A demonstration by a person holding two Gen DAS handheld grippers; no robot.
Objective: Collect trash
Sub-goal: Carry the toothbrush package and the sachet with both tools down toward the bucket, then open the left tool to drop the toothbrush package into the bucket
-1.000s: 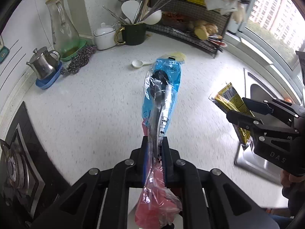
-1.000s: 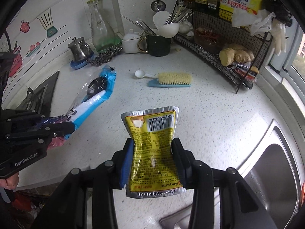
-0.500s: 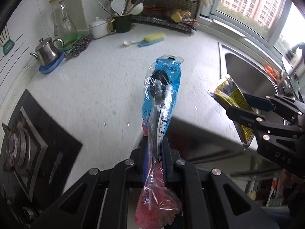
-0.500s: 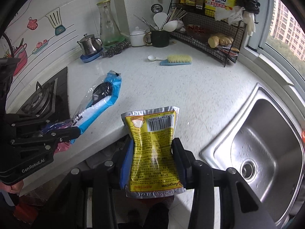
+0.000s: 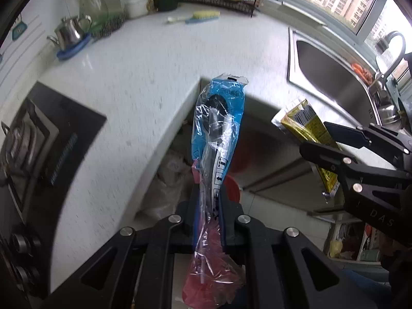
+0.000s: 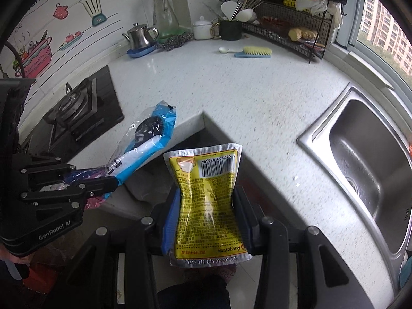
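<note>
— Left tool (image 5: 208,206)?
— We find it clenched on the blue wrapper (image 5: 219,128), which stands forward from between its fingers, out past the tabletop (image 5: 128,82) edge.
— Right tool (image 6: 207,216)?
— We record it grasping the yellow pouch (image 6: 206,195) at its waist, barcode end forward, off the tabletop, with the sink (image 6: 365,154) to its right.

the white speckled stone table (image 6: 231,90) lies bare across its middle; a yellow-bristled blue brush (image 6: 253,52) and black wire rack (image 6: 288,29) crowd the far edge, steel sink (image 6: 360,159) right.
</note>
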